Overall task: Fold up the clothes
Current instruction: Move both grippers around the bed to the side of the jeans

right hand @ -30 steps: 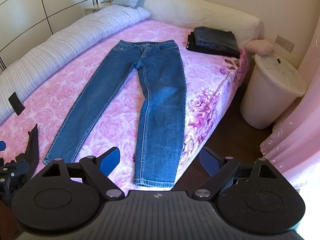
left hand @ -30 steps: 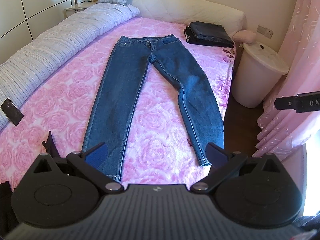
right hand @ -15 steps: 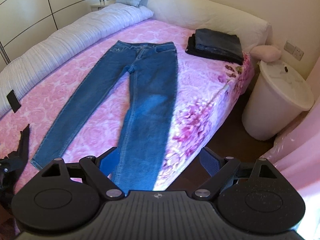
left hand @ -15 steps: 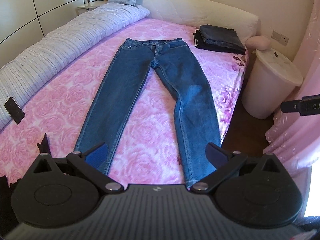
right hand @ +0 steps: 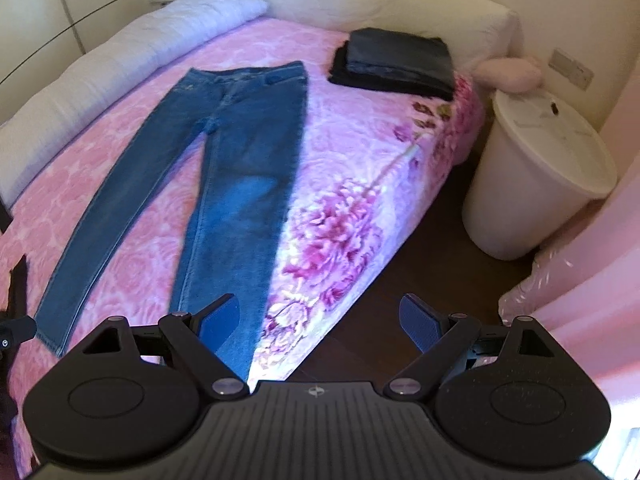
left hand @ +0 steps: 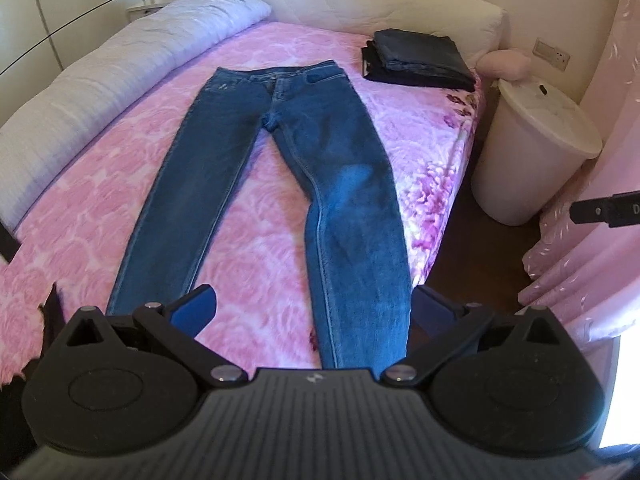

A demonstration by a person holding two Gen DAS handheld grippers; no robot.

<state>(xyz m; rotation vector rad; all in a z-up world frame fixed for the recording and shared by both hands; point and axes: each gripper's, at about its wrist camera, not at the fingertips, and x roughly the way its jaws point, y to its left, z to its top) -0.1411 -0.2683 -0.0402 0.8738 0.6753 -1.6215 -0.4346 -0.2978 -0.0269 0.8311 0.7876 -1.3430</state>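
Blue jeans (left hand: 304,168) lie flat and spread on the pink flowered bed, waist at the far end, legs toward me; they also show in the right wrist view (right hand: 240,168). My left gripper (left hand: 314,312) is open and empty, above the hem end of the right leg. My right gripper (right hand: 318,318) is open and empty, over the bed's near right edge, beside the same leg's hem. The hems are partly hidden behind the gripper bodies.
A stack of folded dark clothes (left hand: 418,60) sits at the far right of the bed (left hand: 248,216), also in the right wrist view (right hand: 396,64). A white lidded bin (right hand: 536,172) stands on the dark floor right of the bed. A rolled grey quilt (left hand: 120,80) lies along the left. Pink curtain (left hand: 592,256) at right.
Both grippers have moved forward and right toward the leg ends of the jeans; the hems now sit right at the gripper bodies. Both stayed open.
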